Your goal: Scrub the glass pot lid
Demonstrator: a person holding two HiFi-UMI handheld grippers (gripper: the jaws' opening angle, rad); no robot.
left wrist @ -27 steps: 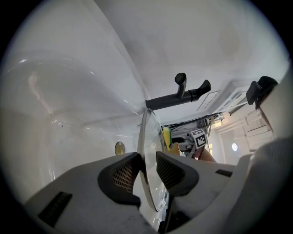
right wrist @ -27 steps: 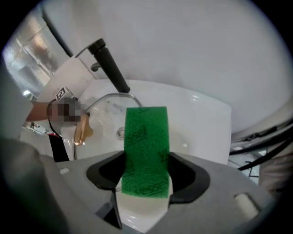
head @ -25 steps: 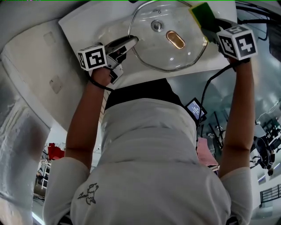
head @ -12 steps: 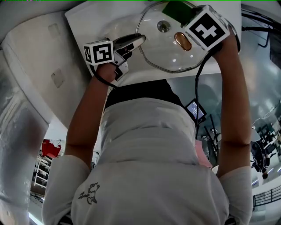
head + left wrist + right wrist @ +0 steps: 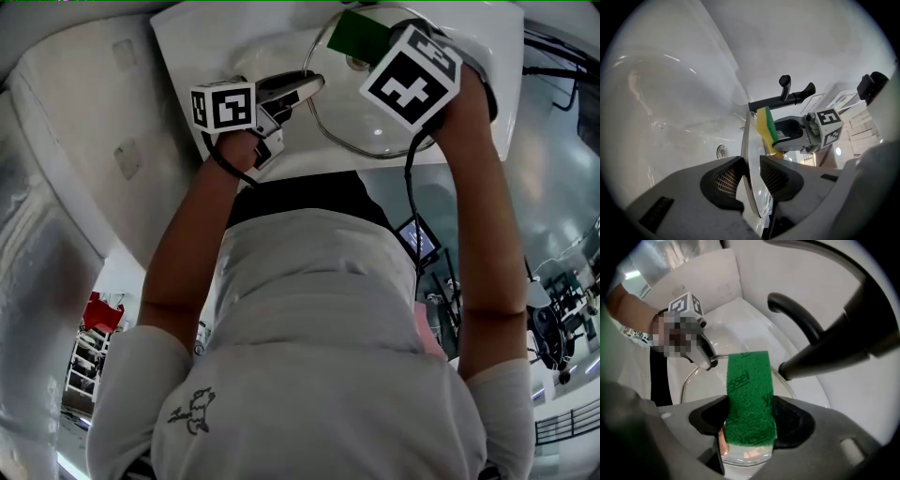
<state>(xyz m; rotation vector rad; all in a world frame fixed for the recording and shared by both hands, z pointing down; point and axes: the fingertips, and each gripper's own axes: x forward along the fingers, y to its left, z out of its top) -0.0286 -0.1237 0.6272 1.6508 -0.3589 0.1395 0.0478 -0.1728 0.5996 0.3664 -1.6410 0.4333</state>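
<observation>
The glass pot lid (image 5: pixel 375 136) is held over the white sink (image 5: pixel 202 52). My left gripper (image 5: pixel 314 87) is shut on the lid's left rim; in the left gripper view the lid (image 5: pixel 751 140) stands edge-on between the ribbed pads (image 5: pixel 726 178). My right gripper (image 5: pixel 749 420) is shut on a sponge (image 5: pixel 749 390), green face toward the camera. The sponge (image 5: pixel 354 33) lies against the lid's upper middle. In the left gripper view its yellow and green layers (image 5: pixel 765 125) touch the glass. The right gripper's marker cube (image 5: pixel 411 73) hides the lid's centre.
A black faucet (image 5: pixel 785 96) arches over the basin just beyond the lid, close above the right gripper (image 5: pixel 797 319). The drain (image 5: pixel 721 151) sits in the sink bottom. A white counter (image 5: pixel 84 141) runs to the left of the sink.
The right gripper has carried the sponge leftward across the lid, from its right rim to over its middle. The left gripper has kept its hold on the left rim.
</observation>
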